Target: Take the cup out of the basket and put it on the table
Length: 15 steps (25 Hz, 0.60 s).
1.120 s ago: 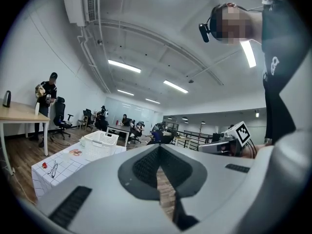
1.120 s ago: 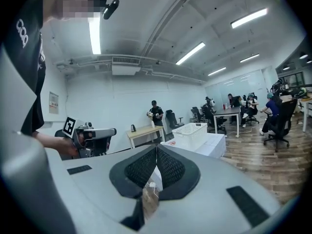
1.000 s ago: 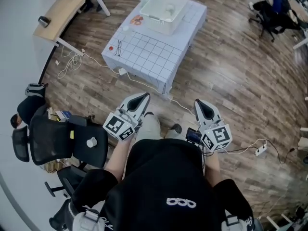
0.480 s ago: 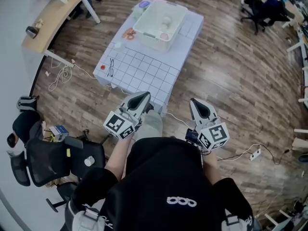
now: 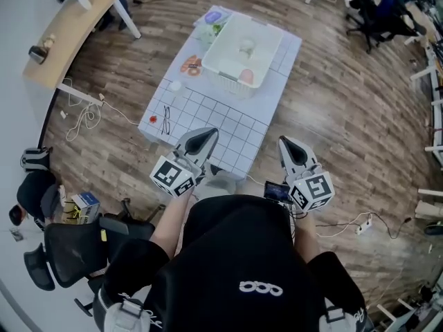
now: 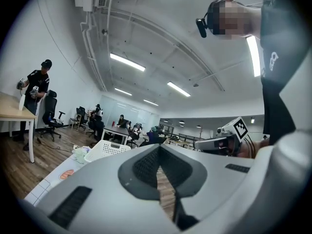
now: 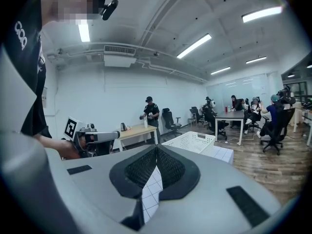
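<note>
The grey left gripper [image 5: 206, 134] and right gripper [image 5: 286, 144] were both clamped shut on nothing, near the edge of the white checked table [image 5: 208, 113]. Further off, what I took for the pale cup [image 5: 247, 47] sat inside the white plastic lattice basket [image 5: 228, 77], so the whole job remained

Wood plank floor [image 5: 332, 116] with a slight sheen, and the desk [image 5: 66, 37] at 10 o'clock is pale, smooth wood. The basket [image 5: 223, 77] looks like white holey plastic, sitting on a matt grid-print cloth [image 5: 208, 116].
</note>
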Each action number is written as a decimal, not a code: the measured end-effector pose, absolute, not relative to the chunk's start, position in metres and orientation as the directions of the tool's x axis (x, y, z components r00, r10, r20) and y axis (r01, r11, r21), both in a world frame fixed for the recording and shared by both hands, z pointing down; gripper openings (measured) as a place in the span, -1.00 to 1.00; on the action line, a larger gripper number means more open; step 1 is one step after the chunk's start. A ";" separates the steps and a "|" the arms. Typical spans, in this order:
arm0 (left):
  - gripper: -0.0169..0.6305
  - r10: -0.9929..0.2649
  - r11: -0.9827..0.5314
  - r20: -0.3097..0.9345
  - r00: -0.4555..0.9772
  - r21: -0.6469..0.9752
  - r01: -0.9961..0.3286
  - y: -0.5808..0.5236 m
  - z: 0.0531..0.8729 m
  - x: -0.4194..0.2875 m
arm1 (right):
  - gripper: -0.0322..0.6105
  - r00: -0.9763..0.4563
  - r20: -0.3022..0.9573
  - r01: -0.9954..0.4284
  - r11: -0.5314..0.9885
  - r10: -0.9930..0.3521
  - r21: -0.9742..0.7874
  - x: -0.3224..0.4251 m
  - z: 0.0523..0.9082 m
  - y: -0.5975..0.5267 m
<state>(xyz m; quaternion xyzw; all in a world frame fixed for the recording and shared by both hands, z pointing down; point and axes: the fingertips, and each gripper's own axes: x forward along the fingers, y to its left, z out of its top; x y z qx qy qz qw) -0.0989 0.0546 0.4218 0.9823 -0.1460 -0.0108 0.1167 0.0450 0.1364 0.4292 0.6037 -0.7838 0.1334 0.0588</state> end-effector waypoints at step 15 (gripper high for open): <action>-0.92 -0.243 -0.949 0.023 0.970 0.204 -0.242 -0.006 0.422 -0.058 | -0.82 -0.249 0.240 -0.965 0.221 -0.938 -0.140 0.070 0.424 0.071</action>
